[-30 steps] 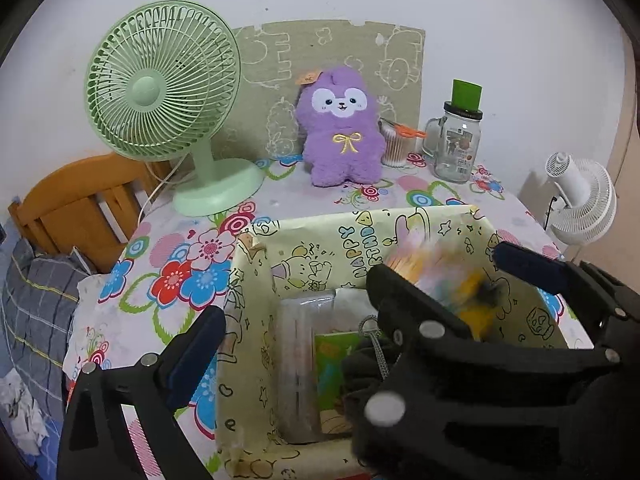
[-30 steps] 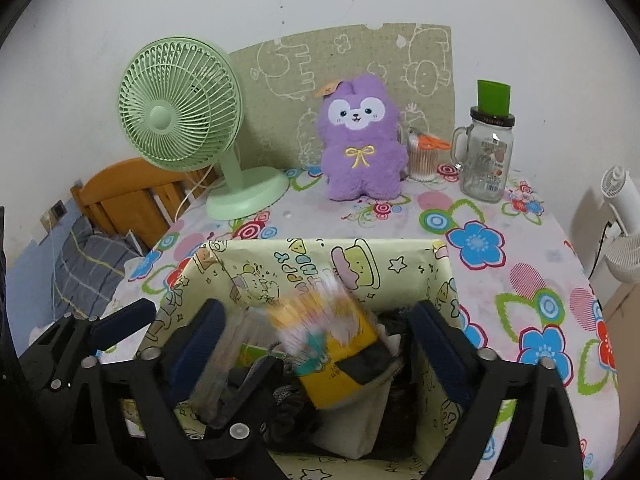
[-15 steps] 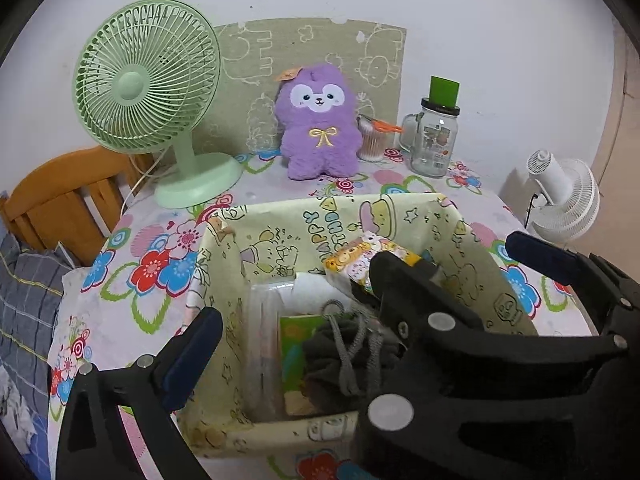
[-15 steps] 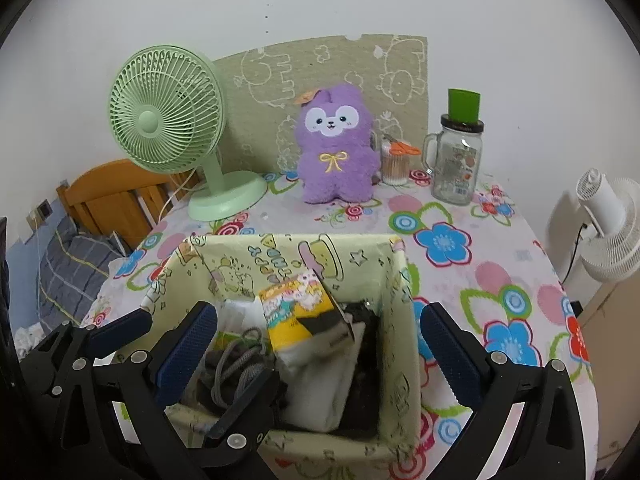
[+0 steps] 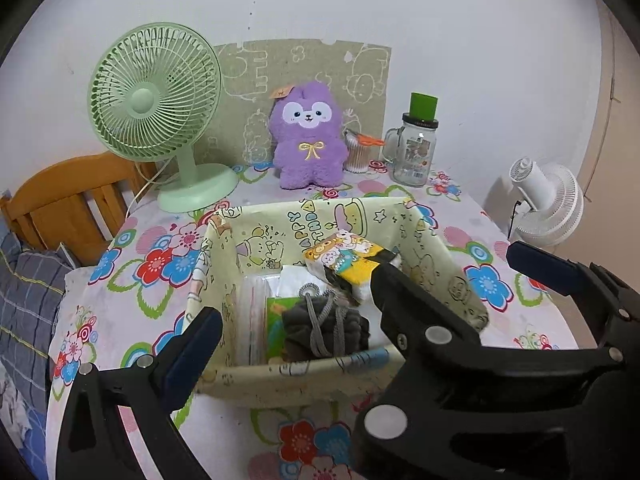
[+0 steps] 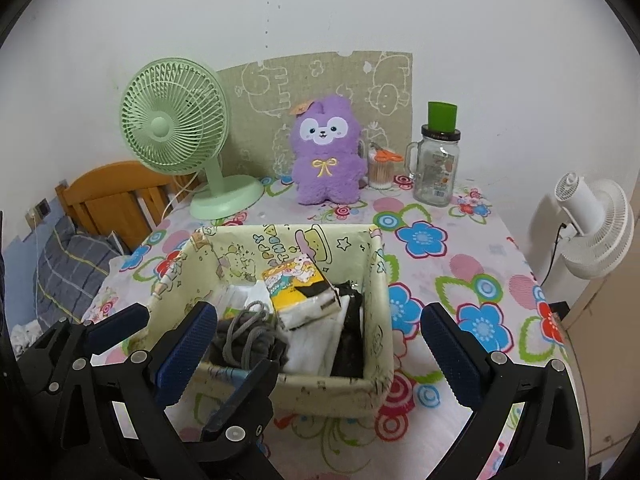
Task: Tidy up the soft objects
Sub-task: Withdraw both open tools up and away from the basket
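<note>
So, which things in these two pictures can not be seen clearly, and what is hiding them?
- Floor of the fabric basket: hidden in both views by the packed items.
- Basket's right inner side, left wrist view: covered by the right gripper.
- Label on the glass jar: too small to read.
- Small container beside the purple plush: partly behind the plush, contents unclear.
- White fan: its base is hidden by the table edge.

The fabric box (image 5: 436, 256) right in front of the grippers has the word "HAPPY" printed on its far inside wall. More letters sit under it, too bent to read. The glass jar (image 6: 436, 168) far ahead has a label too small to read.
</note>
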The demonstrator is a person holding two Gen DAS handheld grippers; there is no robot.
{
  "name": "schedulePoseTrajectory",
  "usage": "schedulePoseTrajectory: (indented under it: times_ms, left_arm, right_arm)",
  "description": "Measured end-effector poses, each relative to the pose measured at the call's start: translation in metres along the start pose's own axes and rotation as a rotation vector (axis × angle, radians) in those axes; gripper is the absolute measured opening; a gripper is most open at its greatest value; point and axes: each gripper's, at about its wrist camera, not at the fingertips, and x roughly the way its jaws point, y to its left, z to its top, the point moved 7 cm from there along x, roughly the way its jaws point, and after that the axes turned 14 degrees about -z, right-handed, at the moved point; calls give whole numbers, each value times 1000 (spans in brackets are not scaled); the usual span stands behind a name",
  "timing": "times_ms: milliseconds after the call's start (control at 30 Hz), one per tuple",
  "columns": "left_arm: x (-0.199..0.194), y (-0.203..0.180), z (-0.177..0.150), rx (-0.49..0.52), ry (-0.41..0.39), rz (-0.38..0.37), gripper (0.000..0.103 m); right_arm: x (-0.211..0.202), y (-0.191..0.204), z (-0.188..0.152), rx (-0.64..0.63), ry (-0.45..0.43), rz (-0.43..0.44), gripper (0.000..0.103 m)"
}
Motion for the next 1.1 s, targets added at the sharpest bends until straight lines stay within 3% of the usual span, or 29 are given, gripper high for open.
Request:
schedulePoseTrajectory:
  times_ms: [700, 1100]
  left_arm:
    - [-55, -29, -34, 36, -62, 38, 103]
    - [-82, -23, -62, 9, -60, 57, 103]
  right_arm:
    - [-66, -24, -36, 19, -43, -70, 103]
    - [-96, -39, -58, 20, -56, -106, 103]
